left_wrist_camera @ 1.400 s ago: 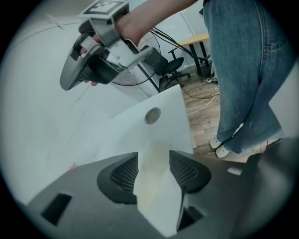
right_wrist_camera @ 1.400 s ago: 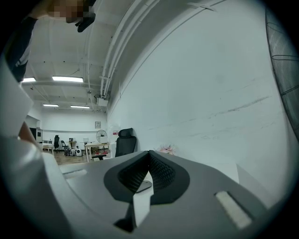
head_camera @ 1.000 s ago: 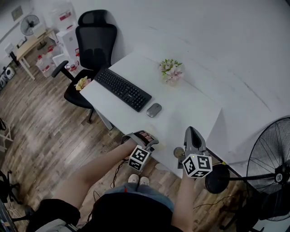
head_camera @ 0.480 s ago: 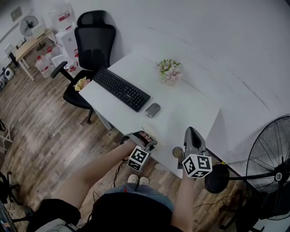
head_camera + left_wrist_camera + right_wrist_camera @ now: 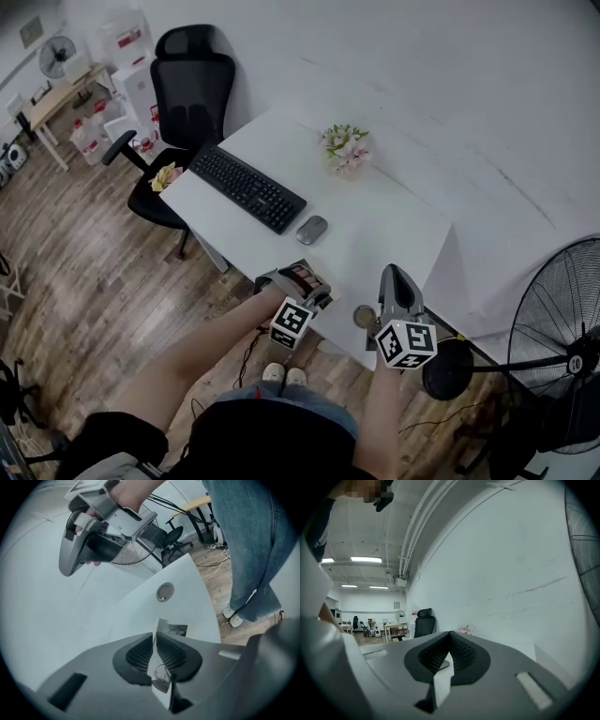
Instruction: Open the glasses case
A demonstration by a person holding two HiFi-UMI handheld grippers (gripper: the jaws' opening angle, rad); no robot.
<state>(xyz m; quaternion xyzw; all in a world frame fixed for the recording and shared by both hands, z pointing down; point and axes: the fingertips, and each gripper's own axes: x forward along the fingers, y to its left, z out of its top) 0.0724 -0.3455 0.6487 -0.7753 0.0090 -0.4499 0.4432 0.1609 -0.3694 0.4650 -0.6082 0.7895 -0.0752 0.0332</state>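
1. Left gripper (image 5: 292, 276): tilted downward over the near edge of the table (image 5: 394, 216). Its jaws are closing, with only a narrow slit left and nothing between them.
2. Right gripper (image 5: 397, 274): held level, to the right of the left gripper. Its jaws are together at the tips and empty.
3. Round disc (image 5: 364, 317): set in the table, ahead of the left gripper's jaws and between the two grippers.
4. Glasses case: cannot be made out in any view.

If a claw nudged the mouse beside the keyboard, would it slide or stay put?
The mouse would probably slide easily: it looks small and lies flat on the smooth desk. Its rounded shell might slip when pinched, and no cable shows to hold it back.
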